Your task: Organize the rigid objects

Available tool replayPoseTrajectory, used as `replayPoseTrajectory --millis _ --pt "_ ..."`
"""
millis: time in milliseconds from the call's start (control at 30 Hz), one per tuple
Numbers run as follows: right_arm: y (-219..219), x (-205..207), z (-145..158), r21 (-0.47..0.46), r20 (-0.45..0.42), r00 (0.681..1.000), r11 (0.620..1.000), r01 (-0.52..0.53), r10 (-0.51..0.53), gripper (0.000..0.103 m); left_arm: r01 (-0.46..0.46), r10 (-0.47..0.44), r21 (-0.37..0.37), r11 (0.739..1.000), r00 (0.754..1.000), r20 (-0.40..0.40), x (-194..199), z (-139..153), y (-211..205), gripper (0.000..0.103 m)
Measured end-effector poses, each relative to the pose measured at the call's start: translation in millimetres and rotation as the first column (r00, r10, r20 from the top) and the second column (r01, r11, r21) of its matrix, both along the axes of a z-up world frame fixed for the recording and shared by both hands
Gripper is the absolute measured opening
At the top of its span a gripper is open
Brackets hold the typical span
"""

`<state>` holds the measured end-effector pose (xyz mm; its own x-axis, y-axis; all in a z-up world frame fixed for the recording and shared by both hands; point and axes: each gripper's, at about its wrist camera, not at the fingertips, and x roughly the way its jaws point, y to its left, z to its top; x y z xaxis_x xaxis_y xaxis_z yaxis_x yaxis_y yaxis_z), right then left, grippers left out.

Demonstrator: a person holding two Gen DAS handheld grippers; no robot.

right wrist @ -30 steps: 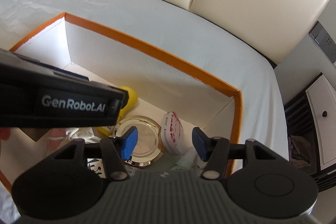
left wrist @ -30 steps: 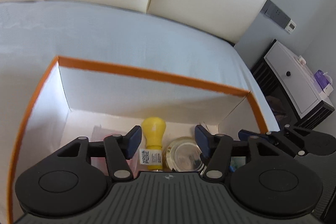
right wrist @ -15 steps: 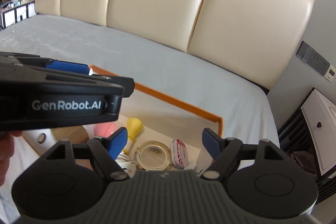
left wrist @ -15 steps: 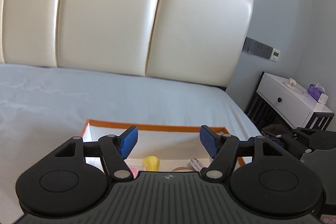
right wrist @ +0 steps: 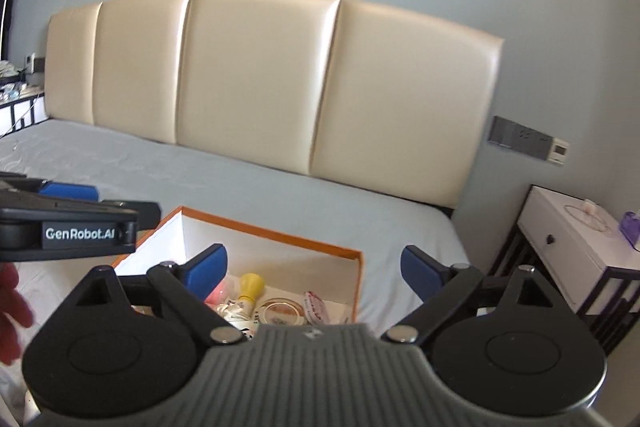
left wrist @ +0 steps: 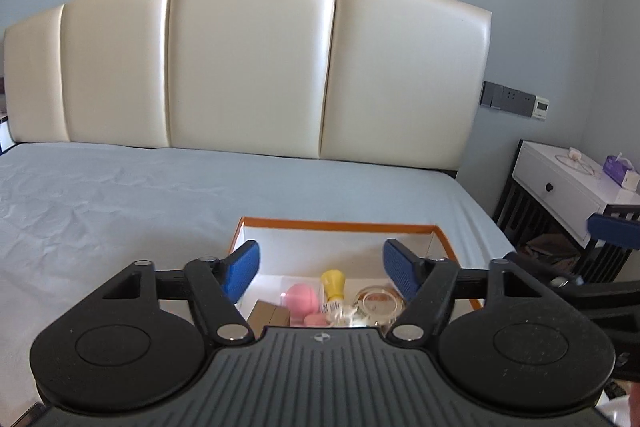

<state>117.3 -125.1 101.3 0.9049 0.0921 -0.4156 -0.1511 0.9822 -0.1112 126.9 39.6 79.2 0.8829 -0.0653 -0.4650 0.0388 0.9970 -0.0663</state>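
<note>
An orange-rimmed white box (left wrist: 336, 225) (right wrist: 272, 233) sits on the bed. Inside lie a yellow bottle (left wrist: 334, 283) (right wrist: 250, 285), a pink ball (left wrist: 302, 297), a round gold-rimmed jar lid (left wrist: 378, 303) (right wrist: 280, 307), a brown block (left wrist: 270, 313) and a white-and-red packet (right wrist: 316, 307). My left gripper (left wrist: 322, 273) is open and empty, held high above and behind the box. My right gripper (right wrist: 312, 273) is open and empty, also high above the box, to the right of the left gripper (right wrist: 68, 227).
The box rests on a grey-blue bed sheet (left wrist: 120, 195) in front of a cream padded headboard (left wrist: 248, 67). A white nightstand (left wrist: 568, 187) (right wrist: 576, 243) stands to the right of the bed, with a purple tissue box (left wrist: 620, 173) on it.
Both grippers have risen and pulled back from inside the box; the box looks small and low now. Both stay open and empty.
</note>
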Motion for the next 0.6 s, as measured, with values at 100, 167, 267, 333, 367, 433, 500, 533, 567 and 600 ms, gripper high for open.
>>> replayPoseTrajectory --millis 100,167,267,333,367,433,500,533,567,600 --pt "-6.0 -24.9 0.0 0.054 0.012 1.0 0.998 0.025 -0.025 0.096 -0.048 0.048 0.096 0.994 0.999 0.01 -25.1 -1.7 -11.5 0.093" --pt "-8.6 -39.4 -2.0 0.081 0.012 0.999 0.996 0.046 -0.047 0.097 -0.083 0.079 0.146 0.986 0.996 0.033 -38.5 -3.3 -19.5 0.093" --pt "-11.0 -58.3 -9.8 0.098 0.026 0.997 0.992 0.075 -0.078 0.1 -0.08 0.069 0.164 0.983 0.995 0.072 -57.7 -6.6 -25.7 0.093" --pt "-13.9 -66.8 -18.1 0.101 0.025 0.995 0.99 0.095 -0.098 0.1 -0.079 0.07 0.15 0.986 0.996 0.06 -66.9 -10.4 -25.9 0.094" --pt "-14.5 -70.5 -23.0 0.103 0.022 0.994 0.989 0.106 -0.109 0.1 -0.08 0.074 0.138 0.987 0.996 0.043 -68.8 -14.2 -25.7 0.094" --pt "-15.5 -78.1 -32.6 0.104 0.007 0.992 0.987 0.121 -0.123 0.1 -0.071 0.07 0.115 0.991 0.997 0.014 -72.2 -23.6 -24.5 0.094" --pt "-16.2 -80.5 -43.3 0.108 -0.028 0.991 0.985 0.133 -0.131 0.1 -0.067 0.068 0.089 0.994 0.998 -0.012 -76.1 -33.4 -21.7 0.094" --pt "-17.0 -81.0 -47.5 0.113 -0.046 0.99 0.984 0.136 -0.132 0.1 -0.069 0.071 0.083 0.994 0.997 -0.017 -79.0 -38.2 -20.6 0.094" --pt "-17.9 -81.5 -52.2 0.12 -0.062 0.99 0.983 0.136 -0.129 0.1 -0.068 0.07 0.084 0.994 0.997 -0.025 -79.5 -42.7 -20.5 0.094" --pt "-18.5 -82.1 -55.8 0.125 -0.074 0.99 0.983 0.132 -0.123 0.1 -0.066 0.07 0.093 0.993 0.997 -0.041 -81.8 -47.5 -19.9 0.094"
